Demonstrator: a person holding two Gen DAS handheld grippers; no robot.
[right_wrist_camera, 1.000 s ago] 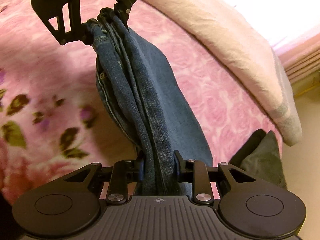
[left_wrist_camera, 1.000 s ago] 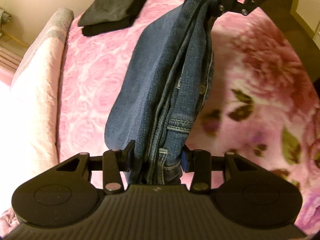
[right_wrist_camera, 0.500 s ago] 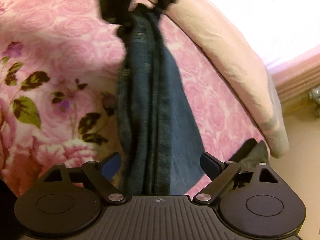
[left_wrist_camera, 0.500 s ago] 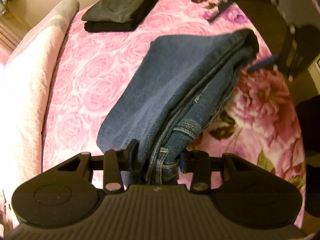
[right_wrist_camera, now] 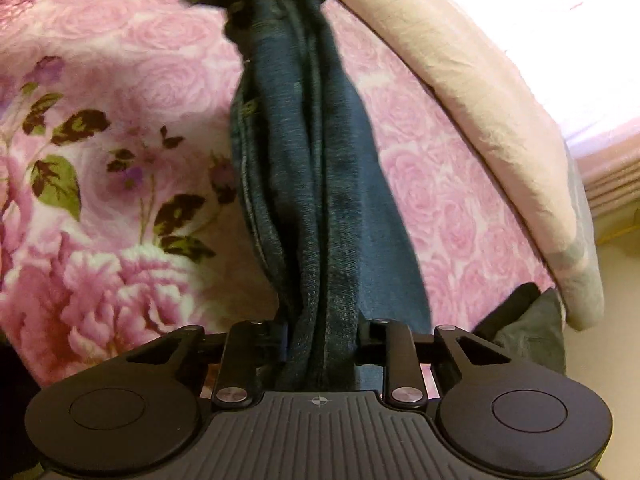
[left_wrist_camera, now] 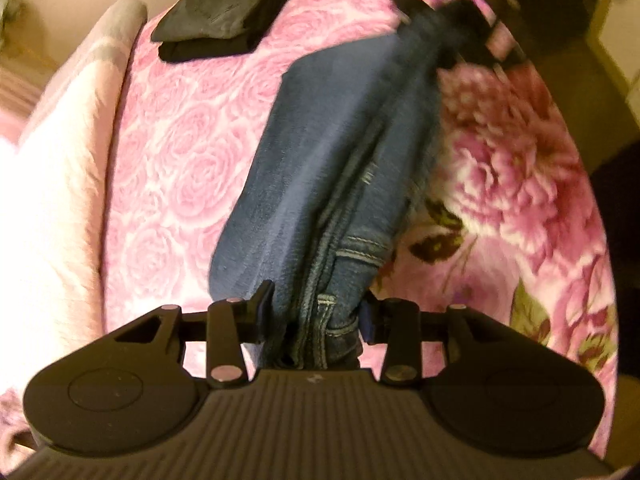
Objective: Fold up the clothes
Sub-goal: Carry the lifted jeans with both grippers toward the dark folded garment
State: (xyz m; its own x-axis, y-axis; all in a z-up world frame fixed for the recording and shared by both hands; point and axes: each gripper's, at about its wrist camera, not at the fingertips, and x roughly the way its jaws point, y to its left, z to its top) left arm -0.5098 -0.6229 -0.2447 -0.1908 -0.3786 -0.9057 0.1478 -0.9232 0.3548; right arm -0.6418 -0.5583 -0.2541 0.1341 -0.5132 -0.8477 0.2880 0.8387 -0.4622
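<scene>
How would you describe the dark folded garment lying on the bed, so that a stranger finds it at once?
Start from the pink rose blanket covering the bed. Follow it to the far end, beside the pale pillow; there lies the black folded trousers, flat and alone. Unlike the blue jeans, no tongs hold it and it is nearly black.

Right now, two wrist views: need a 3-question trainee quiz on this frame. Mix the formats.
1. True or false: the jeans lie flat and untouched on the blanket.
2. Which gripper is shut on the jeans? A) left gripper only B) right gripper only C) both
3. Fill in: the dark folded garment on the blanket lies ____ the jeans (touching / apart from).

Key:
1. False. The jeans are bunched and held at both ends.
2. C. Each gripper clamps one end.
3. Apart from. Pink blanket shows between them in the left wrist view.
</scene>
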